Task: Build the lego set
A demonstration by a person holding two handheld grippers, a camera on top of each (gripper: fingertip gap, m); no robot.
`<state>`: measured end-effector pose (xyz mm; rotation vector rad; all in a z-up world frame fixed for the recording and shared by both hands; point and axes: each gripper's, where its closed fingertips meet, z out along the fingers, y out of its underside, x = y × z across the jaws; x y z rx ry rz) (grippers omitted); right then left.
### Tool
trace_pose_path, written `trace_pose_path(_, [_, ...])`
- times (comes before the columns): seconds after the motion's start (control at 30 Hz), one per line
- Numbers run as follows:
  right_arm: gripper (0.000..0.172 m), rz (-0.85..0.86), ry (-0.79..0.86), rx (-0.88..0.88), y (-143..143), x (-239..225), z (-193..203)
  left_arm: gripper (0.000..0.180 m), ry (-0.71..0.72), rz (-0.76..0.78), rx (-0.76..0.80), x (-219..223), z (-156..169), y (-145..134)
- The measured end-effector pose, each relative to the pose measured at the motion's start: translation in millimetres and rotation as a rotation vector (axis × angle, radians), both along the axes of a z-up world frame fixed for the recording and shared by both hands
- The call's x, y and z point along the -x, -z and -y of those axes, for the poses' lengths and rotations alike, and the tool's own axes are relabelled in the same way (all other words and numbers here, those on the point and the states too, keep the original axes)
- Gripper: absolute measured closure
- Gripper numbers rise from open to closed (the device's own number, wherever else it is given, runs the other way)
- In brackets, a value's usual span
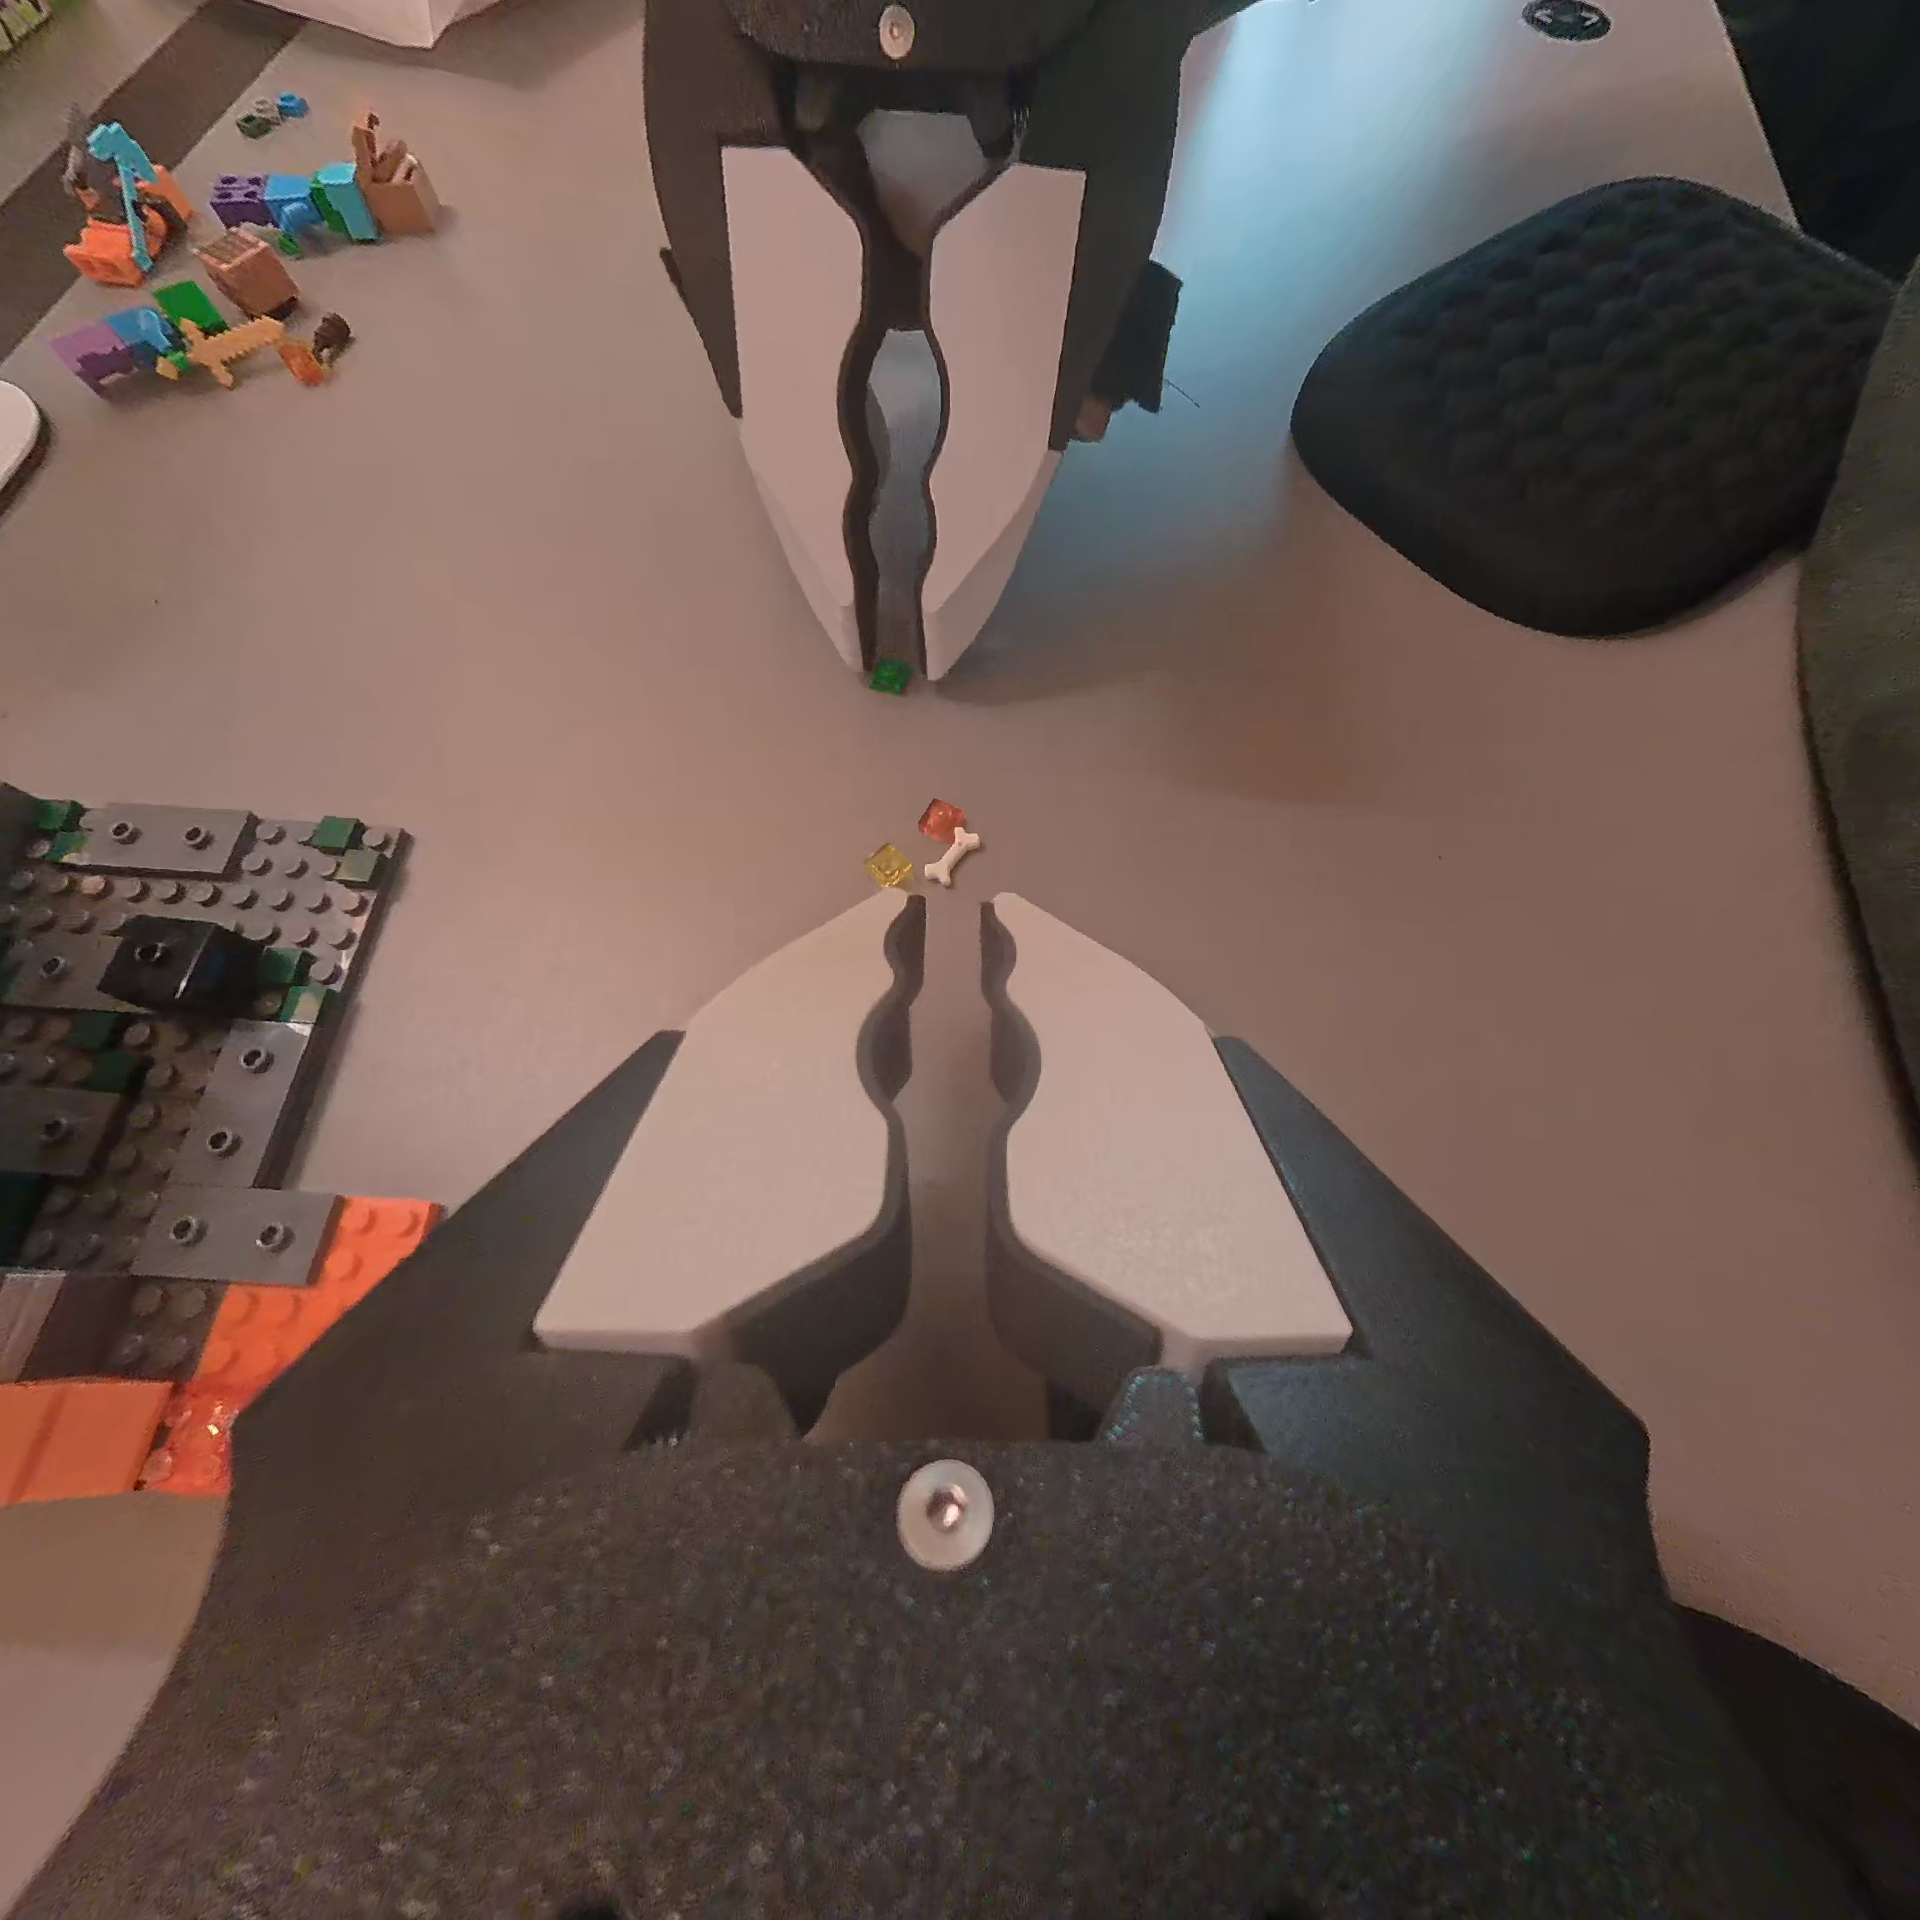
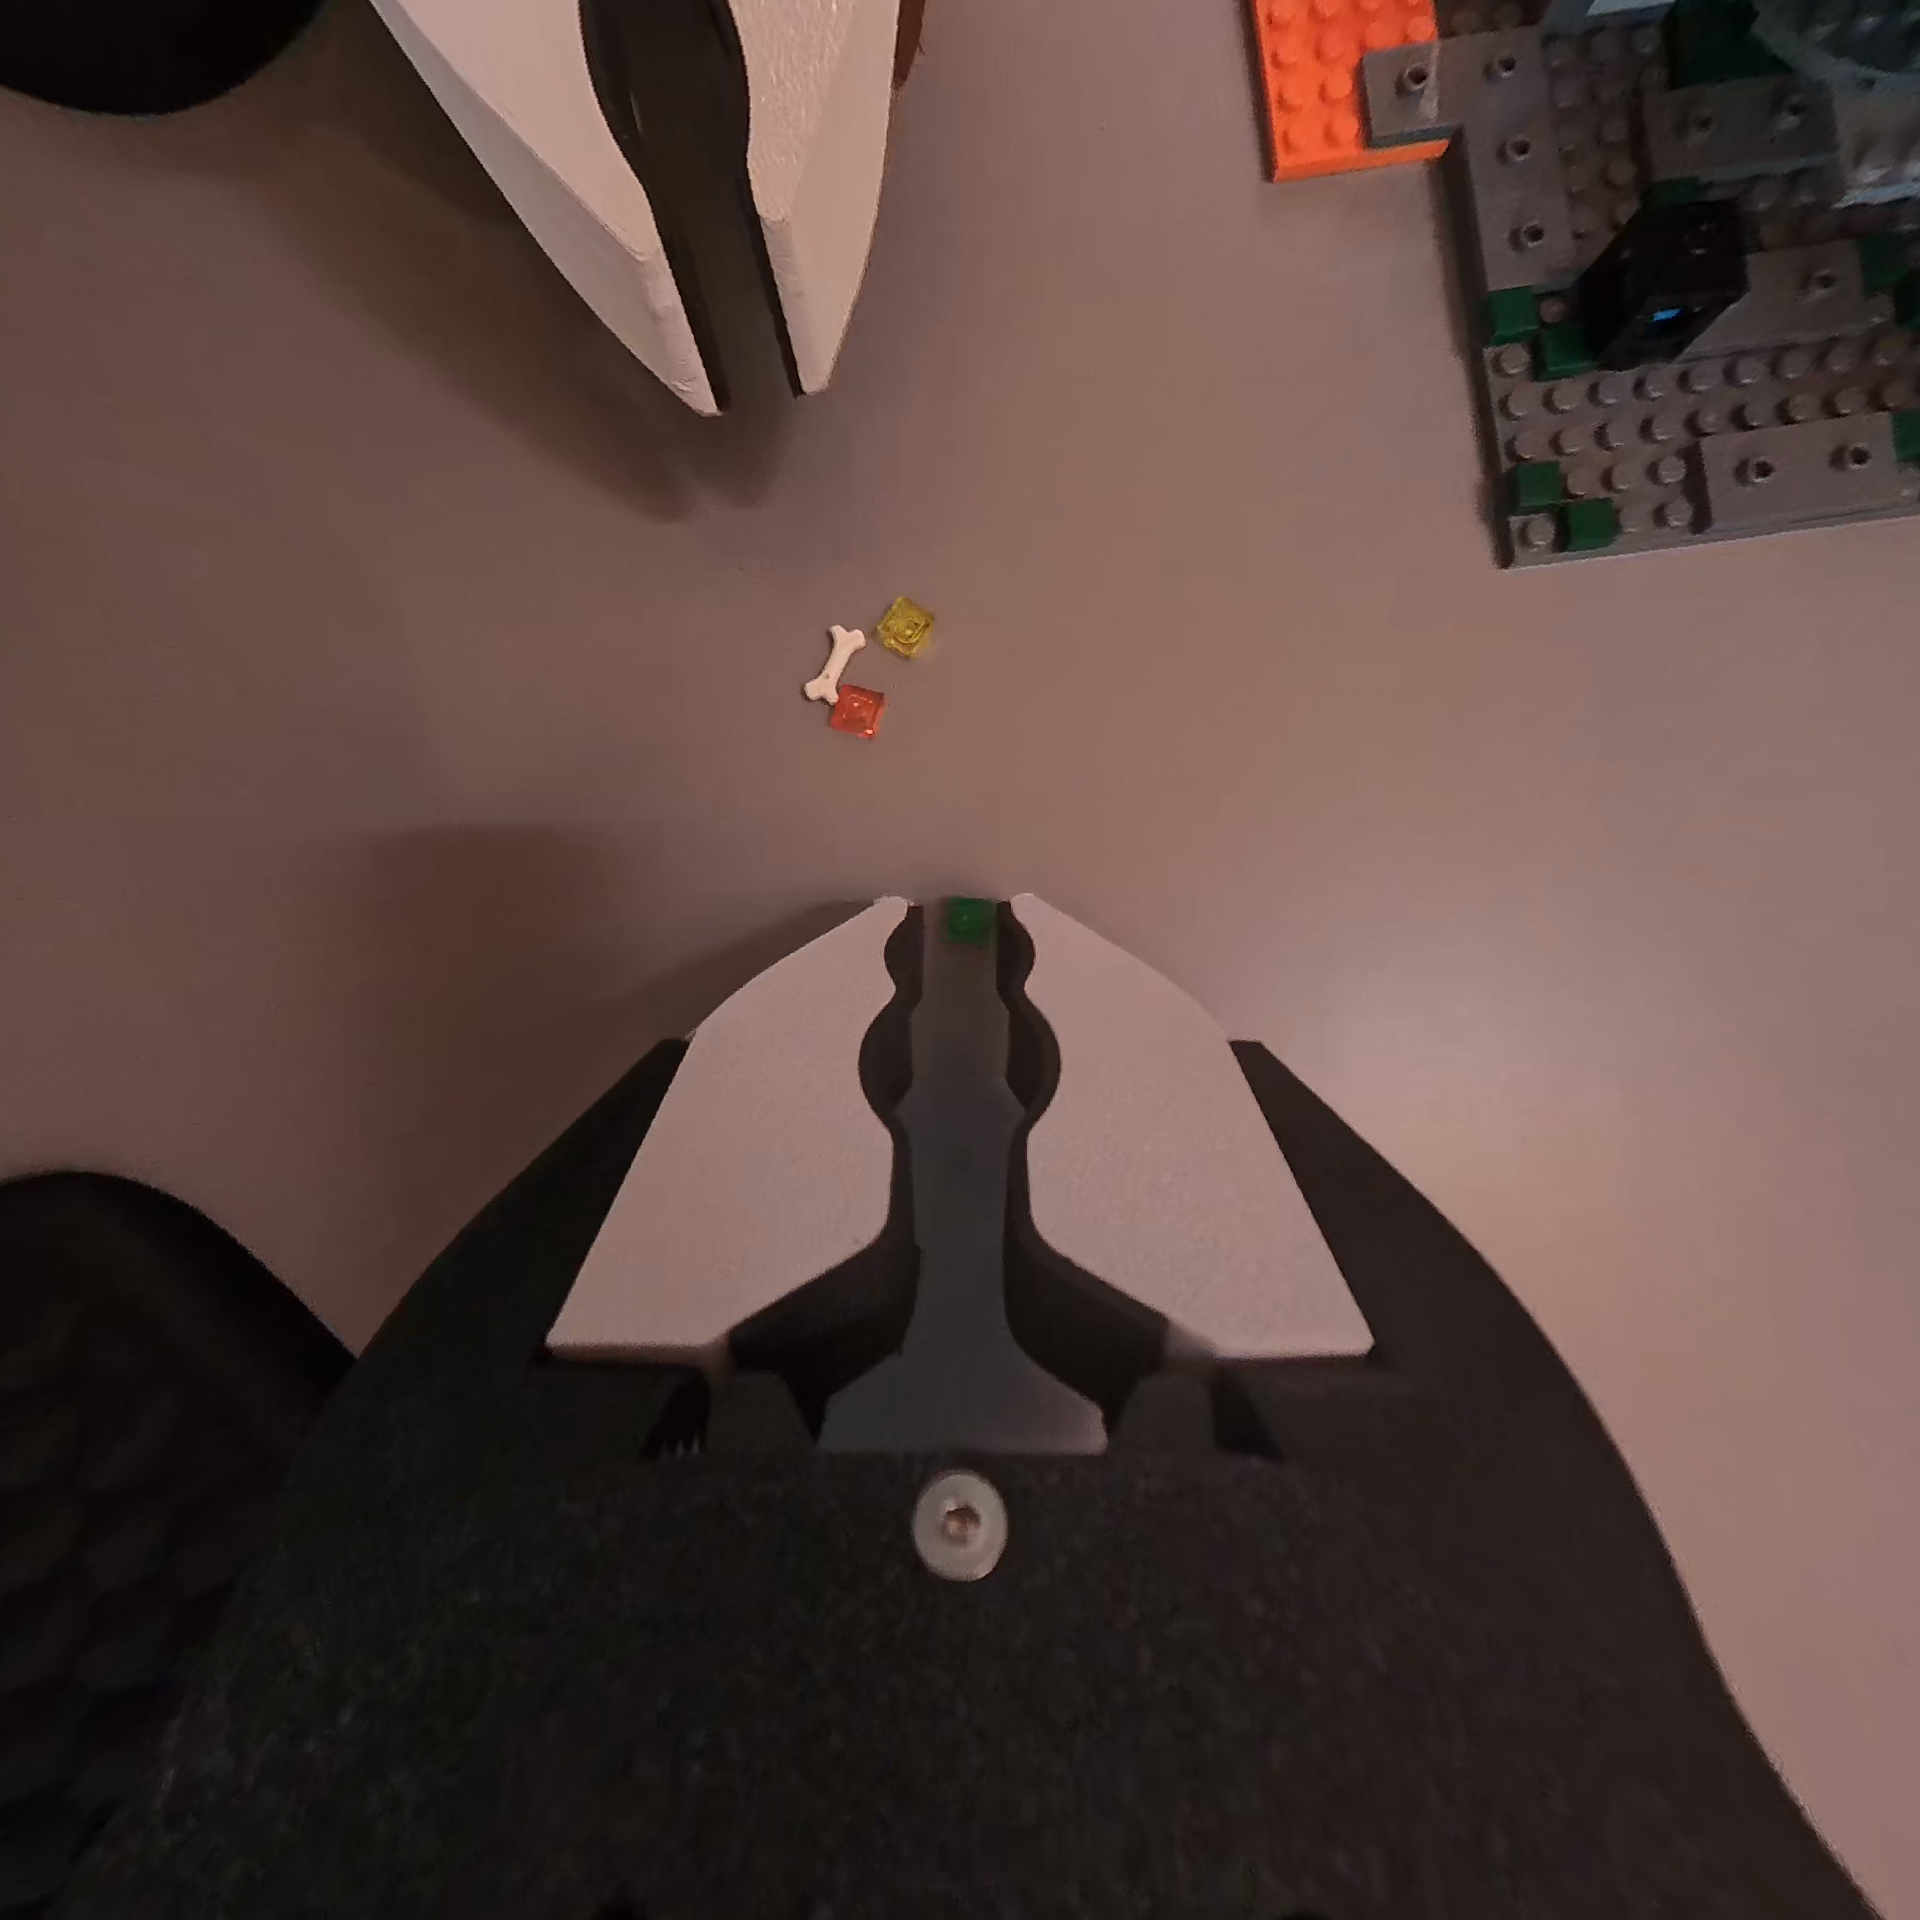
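I've got the right gripper (image 2: 958, 906) tips down on the bench (image 2: 1351, 831), jaws straddling a green stud (image 2: 966, 921) with a gap one side, left gripper (image 1: 951, 902) slack and bare just short of the yellow stud (image 1: 890, 865), bone (image 1: 952, 856), red stud (image 1: 939, 817).

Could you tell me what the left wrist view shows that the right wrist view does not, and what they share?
Only the left wrist view shows the loose pile of colourful toy brick figures and the whole black textured cushion.

Only the right wrist view shows the tiny green square stud from above, resting against one finger with a gap on the other side.

Both show the yellow translucent stud, orange translucent stud, white toy bone, grey studded baseplate, grey table, left hand-held gripper and right hand-held gripper.
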<state>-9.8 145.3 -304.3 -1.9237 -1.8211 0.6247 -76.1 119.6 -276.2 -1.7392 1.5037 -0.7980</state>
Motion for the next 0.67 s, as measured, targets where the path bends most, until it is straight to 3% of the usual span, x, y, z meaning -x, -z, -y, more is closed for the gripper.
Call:
trace_pose_path(0.13, [0.164, 0.000, -0.001, 0.002, 2.0, -0.8, -0.2, 0.171, -0.001, 0.000, 0.004, 0.4, -0.3, 0.8])
trace_pose_path(0.27, [0.165, -0.004, 0.031, -0.029, -16.5, -19.3, -16.9, 0.171, -0.001, 0.001, 0.008, 0.5, -0.5, 1.0])
trace_pose_path(0.5, [0.164, 0.005, 0.321, -0.169, -76.0, -113.5, -134.0, 0.171, 0.010, -0.009, 0.020, -0.5, 1.4, 4.9])
trace_pose_path(0.67, [0.164, 0.112, 0.524, -0.170, -58.5, -189.9, -219.6, 0.171, 0.008, -0.011, 0.023, -0.1, 1.0, 6.1])
